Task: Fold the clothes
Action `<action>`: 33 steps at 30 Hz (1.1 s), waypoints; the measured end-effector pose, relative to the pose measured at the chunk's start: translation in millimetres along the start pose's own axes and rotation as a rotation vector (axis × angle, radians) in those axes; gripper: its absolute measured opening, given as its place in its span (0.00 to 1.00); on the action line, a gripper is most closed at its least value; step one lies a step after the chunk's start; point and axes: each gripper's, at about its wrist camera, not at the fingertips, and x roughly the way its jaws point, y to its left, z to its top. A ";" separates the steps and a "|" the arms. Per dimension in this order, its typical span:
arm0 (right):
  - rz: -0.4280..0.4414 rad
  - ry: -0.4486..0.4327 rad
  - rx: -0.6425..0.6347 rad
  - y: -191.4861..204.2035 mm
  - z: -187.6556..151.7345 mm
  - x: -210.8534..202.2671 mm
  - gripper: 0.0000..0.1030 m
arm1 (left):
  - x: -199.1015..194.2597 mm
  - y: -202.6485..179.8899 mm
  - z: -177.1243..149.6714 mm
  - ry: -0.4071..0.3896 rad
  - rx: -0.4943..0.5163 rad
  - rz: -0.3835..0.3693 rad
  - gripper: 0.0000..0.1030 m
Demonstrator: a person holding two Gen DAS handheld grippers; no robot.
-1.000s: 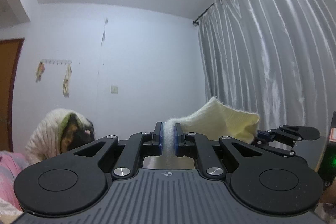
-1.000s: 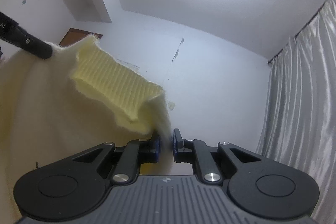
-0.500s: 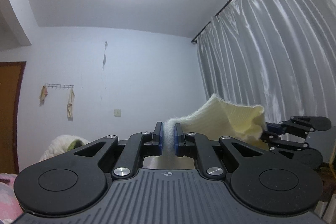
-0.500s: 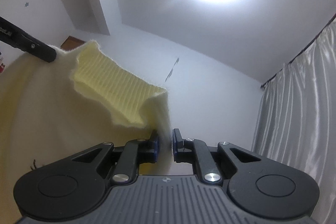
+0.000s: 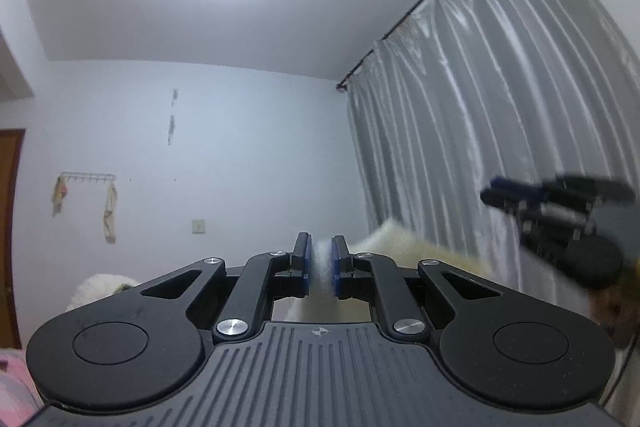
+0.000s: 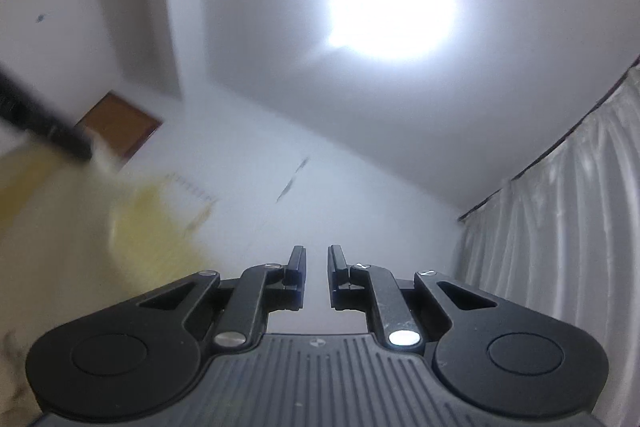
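Sweater (image 5: 416, 251), pale yellow and fuzzy, hangs in the air between the two tools, well above anything it could be laid on; the left gripper (image 5: 320, 263) pinches a white fold of it between its blue pads, and the knit runs off to that gripper's right toward the right gripper (image 5: 504, 195); in the right wrist view the right gripper (image 6: 316, 267) stands slightly parted with no cloth visible between its fingers, the blurred fabric lying to its left.

One pale yellow sweater (image 5: 404, 247) is showing just right of the fingers. Two grippers are showing: the left gripper (image 5: 320, 259) and the right gripper (image 5: 496, 193). Two cloths (image 5: 109, 213) are hanging far left. One curtain (image 5: 500, 131) is hanging right.
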 end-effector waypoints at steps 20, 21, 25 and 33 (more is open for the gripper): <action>0.640 0.948 0.242 137.7 -319.3 -126.3 0.31 | -62.6 2.9 -262.9 0.841 -0.019 -0.333 0.44; 0.659 0.978 0.252 138.8 -327.3 -132.6 0.34 | -64.5 1.0 -278.9 0.875 -0.035 -0.364 0.48; 0.730 1.042 0.283 135.9 -334.0 -147.0 0.39 | -52.8 -2.4 -338.7 1.034 -0.198 -0.454 0.55; 0.792 1.096 0.575 142.0 -347.0 -139.9 0.53 | -31.9 -17.3 -404.7 1.189 -0.417 -0.526 0.52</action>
